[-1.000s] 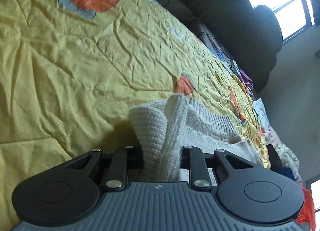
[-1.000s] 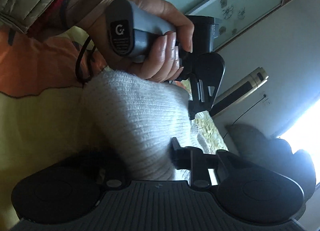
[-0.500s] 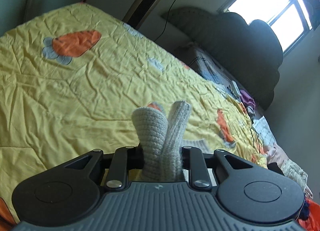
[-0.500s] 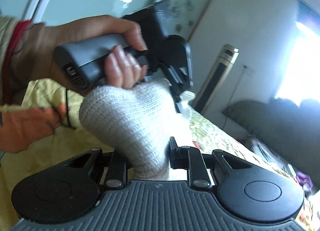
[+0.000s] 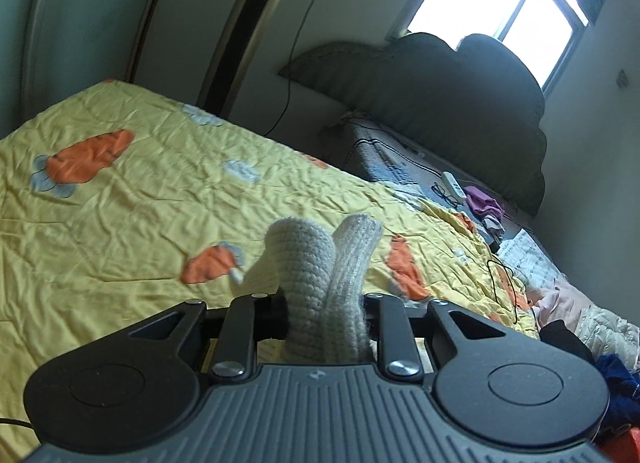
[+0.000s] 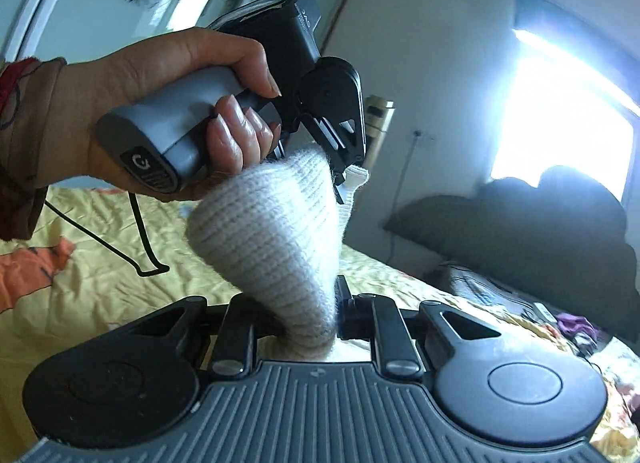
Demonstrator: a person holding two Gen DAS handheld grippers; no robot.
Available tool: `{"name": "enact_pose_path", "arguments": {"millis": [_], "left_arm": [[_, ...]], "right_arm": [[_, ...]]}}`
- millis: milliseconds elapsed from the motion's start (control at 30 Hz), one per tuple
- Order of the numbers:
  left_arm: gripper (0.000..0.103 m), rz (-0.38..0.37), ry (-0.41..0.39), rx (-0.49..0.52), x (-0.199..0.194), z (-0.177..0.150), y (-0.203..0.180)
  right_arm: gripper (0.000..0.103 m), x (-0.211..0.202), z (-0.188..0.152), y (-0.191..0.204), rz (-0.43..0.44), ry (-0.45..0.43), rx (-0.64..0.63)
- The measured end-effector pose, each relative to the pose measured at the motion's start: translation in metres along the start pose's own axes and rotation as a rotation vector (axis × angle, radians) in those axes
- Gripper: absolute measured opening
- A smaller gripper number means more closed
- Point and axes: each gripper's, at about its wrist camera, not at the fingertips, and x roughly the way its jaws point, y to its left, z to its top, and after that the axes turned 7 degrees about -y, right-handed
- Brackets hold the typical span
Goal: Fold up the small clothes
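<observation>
A cream knitted garment (image 5: 304,259) is bunched up and lifted above the yellow carrot-print quilt (image 5: 120,223). In the left wrist view my left gripper (image 5: 326,311) is shut on two folds of it that stick up between the fingers. In the right wrist view my right gripper (image 6: 308,319) pinches another thick fold of the knitted garment (image 6: 272,231), and its jaws are closing on it. A person's hand (image 6: 168,75) holds the left gripper (image 6: 344,167) just beyond, clamped on the same knit. The rest of the garment hangs out of sight below.
The quilt covers a wide bed. A tall gold and black tower unit (image 5: 248,35) stands at the far wall. Dark cushions (image 5: 440,103) line the headboard under a bright window. A power strip (image 5: 452,183), cables and loose clothes (image 5: 484,207) lie along the right side.
Both grippers have risen and carried the knitted garment up off the quilt. The right wrist has rolled, so the room stands more upright in its view.
</observation>
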Motion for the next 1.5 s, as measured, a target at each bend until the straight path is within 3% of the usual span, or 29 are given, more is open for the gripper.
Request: {"name": "enact_pose_path", "arguments": {"millis": [233,733,933,1133,1233,1433,1500], "left_arm": [[0.023,0.003,0.019,0.072,0.027,-0.019,-0.061],[0.023,0.032,0.159,0.252,0.115,-0.093,-0.164],[0.023,0.059,0.21,0.323,0.142,-0.123,-0.18],[0.027,0.075,0.214,0.385,0.149,-0.134,-0.191],[0.033,0.077,0.219,0.402,0.151,-0.137,-0.195],[0.068,0.047,0.212,0.406,0.149,-0.136,-0.201],[0.069,0.055,0.182,0.421,0.144,-0.133,-0.204]], "right_arm": [[0.018,-0.016,-0.015,-0.049,-0.086,0.012,0.074],[0.018,-0.039,-0.075,-0.117,-0.219,0.095,0.234],[0.018,-0.041,-0.103,-0.146,-0.215,0.153,0.423],[0.019,-0.04,-0.128,-0.163,-0.179,0.19,0.614],[0.019,-0.039,-0.131,-0.167,-0.168,0.201,0.644],[0.023,-0.039,-0.135,-0.17,-0.153,0.222,0.698],[0.024,-0.038,-0.137,-0.172,-0.147,0.23,0.72]]}}
